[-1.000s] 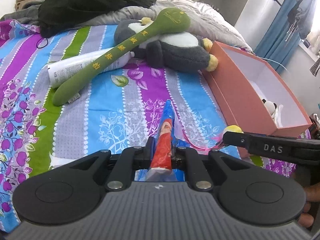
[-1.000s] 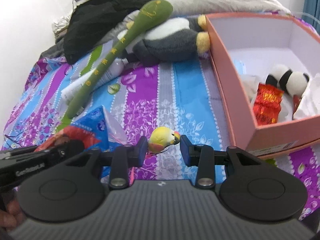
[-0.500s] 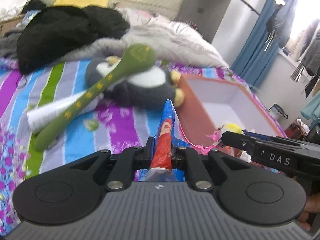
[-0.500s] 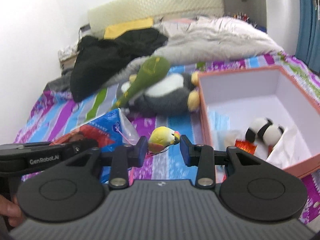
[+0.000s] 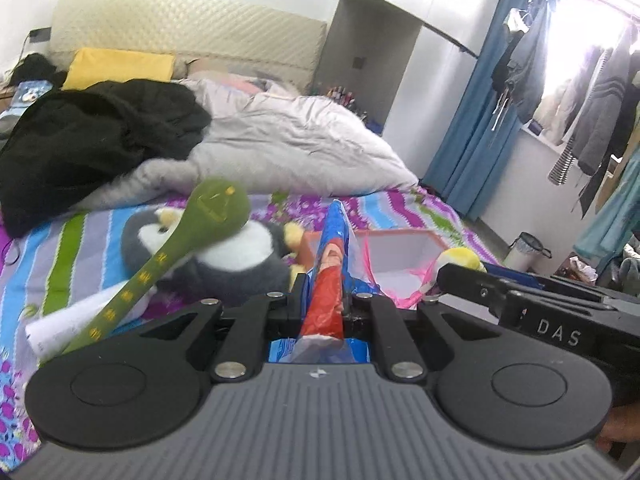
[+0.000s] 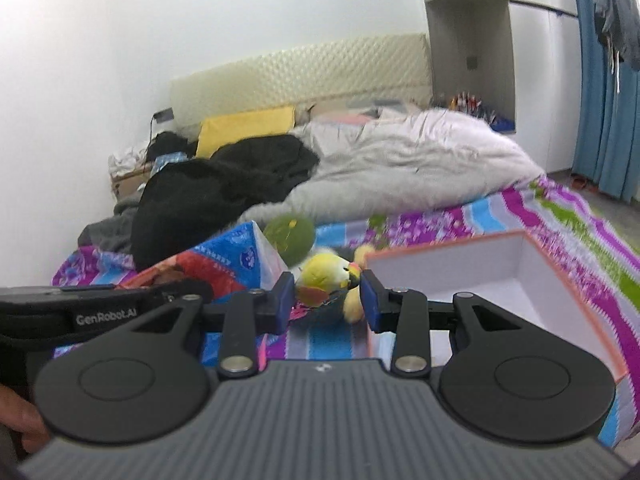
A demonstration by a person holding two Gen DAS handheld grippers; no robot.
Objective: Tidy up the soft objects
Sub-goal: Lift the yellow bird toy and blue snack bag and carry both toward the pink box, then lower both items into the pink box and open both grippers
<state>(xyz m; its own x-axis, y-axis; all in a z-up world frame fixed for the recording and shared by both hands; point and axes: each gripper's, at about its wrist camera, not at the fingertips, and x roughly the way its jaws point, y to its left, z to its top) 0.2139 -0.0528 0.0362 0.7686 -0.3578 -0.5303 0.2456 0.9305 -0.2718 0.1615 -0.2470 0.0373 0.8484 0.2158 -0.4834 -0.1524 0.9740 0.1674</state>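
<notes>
- The left tongs [image 5: 322,304] are clamped narrow on a blue and red bag [image 5: 326,292]. It is held edge-on, sticking forward and up past the fingertips, and this grip probably stops the floppy plastic from sagging as it is carried.
- The right tongs [image 6: 326,300] are closed on a small yellow bird [image 6: 324,276]. The pads press its sides and the toy fills the gap between them. A pink string [image 5: 416,286] trails below it in the left view.
- Both tongs are held side by side and raised above the bed [image 5: 408,208]. Each appears in the other's view: the right one just right of the left tongs, the left one just left of the right tongs.
- The pink box [image 6: 532,280] is ahead of the right tongs and just to their right, open side up. I judge it to be the bin for the soft things, so both loads are likely held high to clear its wall.
- Ahead and left of the left tongs, a penguin [image 5: 224,256] lies on the bed, close to the box's near corner. A green stick toy [image 5: 168,264] leans across it, and a white tube [image 5: 68,324] lies under the stick's lower end. None of these has been gathered yet.
- Beyond them are a black garment [image 5: 92,136] and a grey duvet [image 5: 288,148], well ahead of both tongs.
</notes>
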